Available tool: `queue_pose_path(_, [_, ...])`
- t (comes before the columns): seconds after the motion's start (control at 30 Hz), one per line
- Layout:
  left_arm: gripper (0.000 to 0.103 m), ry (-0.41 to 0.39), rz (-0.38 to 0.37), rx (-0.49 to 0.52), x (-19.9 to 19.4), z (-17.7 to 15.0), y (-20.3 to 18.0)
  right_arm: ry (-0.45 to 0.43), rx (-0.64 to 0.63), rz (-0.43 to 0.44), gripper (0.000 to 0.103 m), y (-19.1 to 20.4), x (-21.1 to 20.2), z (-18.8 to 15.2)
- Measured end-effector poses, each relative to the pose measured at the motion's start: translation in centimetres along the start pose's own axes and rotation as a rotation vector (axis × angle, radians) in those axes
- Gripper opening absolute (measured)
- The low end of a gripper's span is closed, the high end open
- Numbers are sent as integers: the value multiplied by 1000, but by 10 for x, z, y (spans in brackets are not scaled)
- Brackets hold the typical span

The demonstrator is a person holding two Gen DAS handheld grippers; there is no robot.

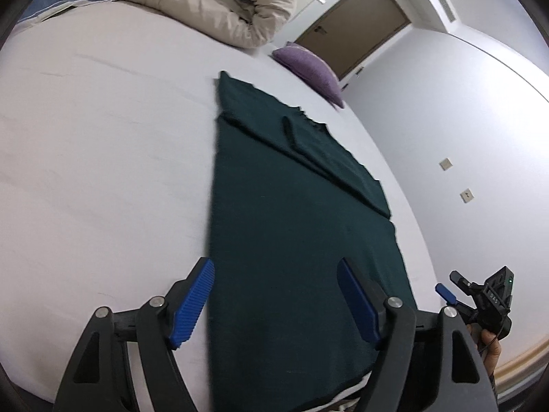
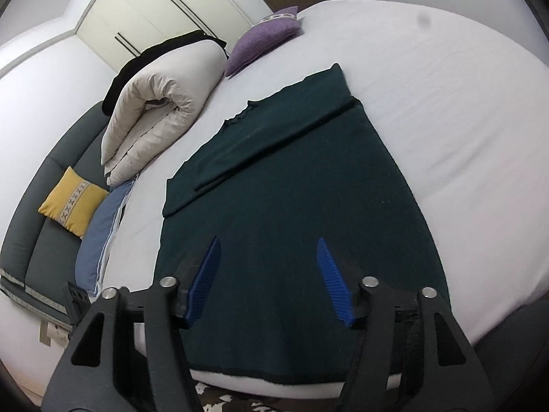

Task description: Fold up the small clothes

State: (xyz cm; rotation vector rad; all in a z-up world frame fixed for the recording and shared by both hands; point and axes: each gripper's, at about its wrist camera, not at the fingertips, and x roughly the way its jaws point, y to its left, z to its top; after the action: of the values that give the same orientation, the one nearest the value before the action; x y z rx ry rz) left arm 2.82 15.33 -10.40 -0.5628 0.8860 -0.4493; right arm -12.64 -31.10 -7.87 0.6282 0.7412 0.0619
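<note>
A dark green garment (image 1: 291, 226) lies flat on the white bed sheet (image 1: 103, 158), its sleeves folded across the upper part. My left gripper (image 1: 276, 271) hovers over its near left edge, open, with nothing between the blue pads. In the right wrist view the same garment (image 2: 295, 185) runs lengthwise away from me, a folded sleeve band lying across it. My right gripper (image 2: 269, 247) stands open above its lower part, holding nothing. The right gripper (image 1: 446, 290) also shows at the lower right of the left wrist view, with a hand behind it.
A rolled beige duvet (image 2: 158, 103) lies at the far side of the bed, with a purple cushion (image 2: 264, 34) beside it. A blue pillow (image 2: 99, 233) and a yellow cushion (image 2: 72, 202) sit at the grey headboard. The bed edge runs just below the garment's hem.
</note>
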Motion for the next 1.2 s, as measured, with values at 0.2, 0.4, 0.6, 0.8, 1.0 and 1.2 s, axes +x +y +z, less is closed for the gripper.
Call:
queue_pose_path(0.2, [77, 20, -8, 59, -16, -1, -22, -3, -17, -12, 59, -10, -25, 2])
queue_pose_path(0.4, [77, 76, 39, 54, -37, -9, -15, 64, -8, -67, 59, -41, -45, 4])
queue_pose_path(0.6, [77, 160, 44, 36, -26, -27, -8, 141, 62, -68, 59, -78, -56, 7])
queue_pose_path(0.8, [76, 235, 48, 22, -12, -40, -5, 197, 116, -43, 59, -96, -45, 5])
queue_pose_path(1.0, [73, 276, 13, -54, -9, -46, 13, 247, 120, -22, 59, -104, -35, -4])
queue_pose_path(1.2, [65, 340, -27, -131, -3, -53, 24, 269, 179, 11, 59, -121, -36, -4])
